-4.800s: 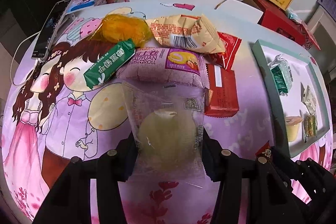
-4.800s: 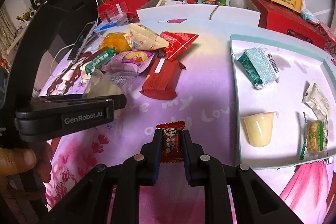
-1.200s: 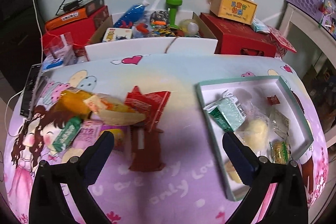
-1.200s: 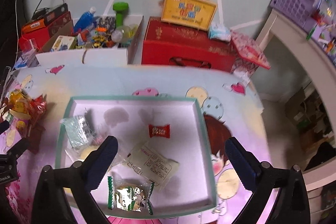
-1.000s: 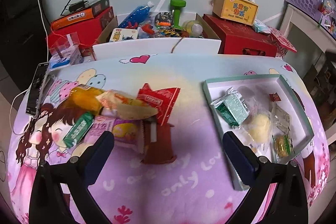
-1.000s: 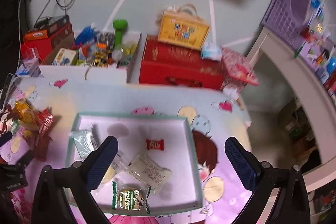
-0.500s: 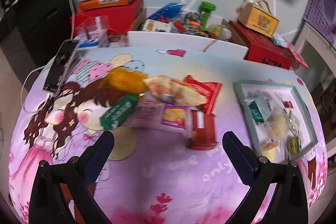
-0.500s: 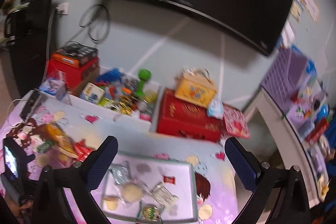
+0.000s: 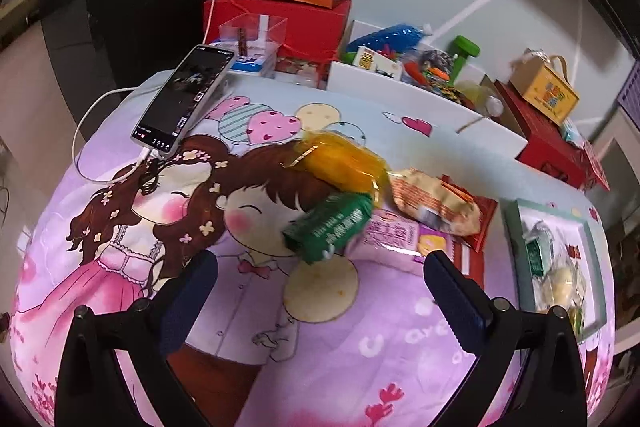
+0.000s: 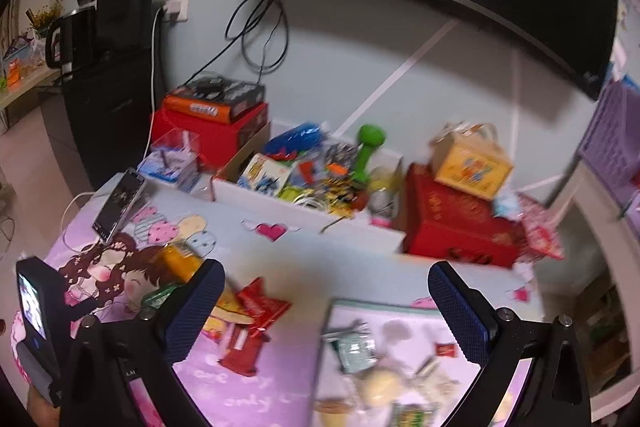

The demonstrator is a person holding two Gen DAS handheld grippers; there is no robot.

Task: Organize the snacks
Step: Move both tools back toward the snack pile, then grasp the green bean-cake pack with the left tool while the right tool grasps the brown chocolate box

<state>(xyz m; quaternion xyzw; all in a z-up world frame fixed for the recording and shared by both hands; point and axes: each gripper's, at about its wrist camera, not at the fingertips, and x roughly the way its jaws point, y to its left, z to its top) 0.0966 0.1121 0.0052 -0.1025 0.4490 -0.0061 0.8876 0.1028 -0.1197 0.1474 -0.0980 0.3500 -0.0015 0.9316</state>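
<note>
A heap of snack packets lies mid-table in the left wrist view: a green packet (image 9: 330, 227), an orange bag (image 9: 340, 163), a beige bag (image 9: 434, 203), a pink roll pack (image 9: 394, 239) and red packets (image 9: 478, 227). My left gripper (image 9: 320, 293) is open just in front of the heap, holding nothing. The teal-rimmed tray (image 9: 510, 247) at the right holds several small snacks. My right gripper (image 10: 326, 315) is open and high above the table. The same tray (image 10: 326, 355) lies below it, with a small red candy (image 10: 446, 349) inside. The view is blurred.
A phone (image 9: 184, 99) on a white cable lies at the table's far left. Behind the table stand red boxes (image 9: 276, 15), a white box of toys (image 10: 304, 187), a green dumbbell (image 10: 370, 143) and a yellow carton (image 10: 472, 157). The left hand-held unit (image 10: 36, 323) shows low left.
Both grippers released their snacks into the tray and opened. The left one has swung back to the snack heap and dropped closer. The right one has risen high and tilted toward the wall.
</note>
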